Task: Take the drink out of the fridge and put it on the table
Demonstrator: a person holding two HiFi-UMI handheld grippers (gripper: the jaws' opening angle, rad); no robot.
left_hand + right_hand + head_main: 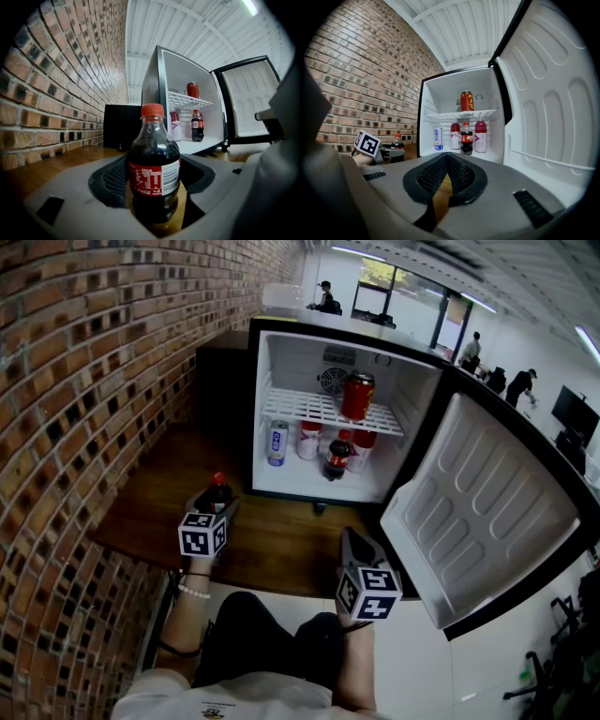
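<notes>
Wooden tabletop (281, 549) runs in front of the open fridge (291, 362). We see the cola bottle (153, 173) upright, cap up and long axis vertical, clamped between the pads of the left gripper (217, 502) over that wood. Our right gripper (447, 161) is closed and empty.

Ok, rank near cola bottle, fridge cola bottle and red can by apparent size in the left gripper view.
1. near cola bottle (closeness inflates it)
2. fridge cola bottle
3. red can
</notes>
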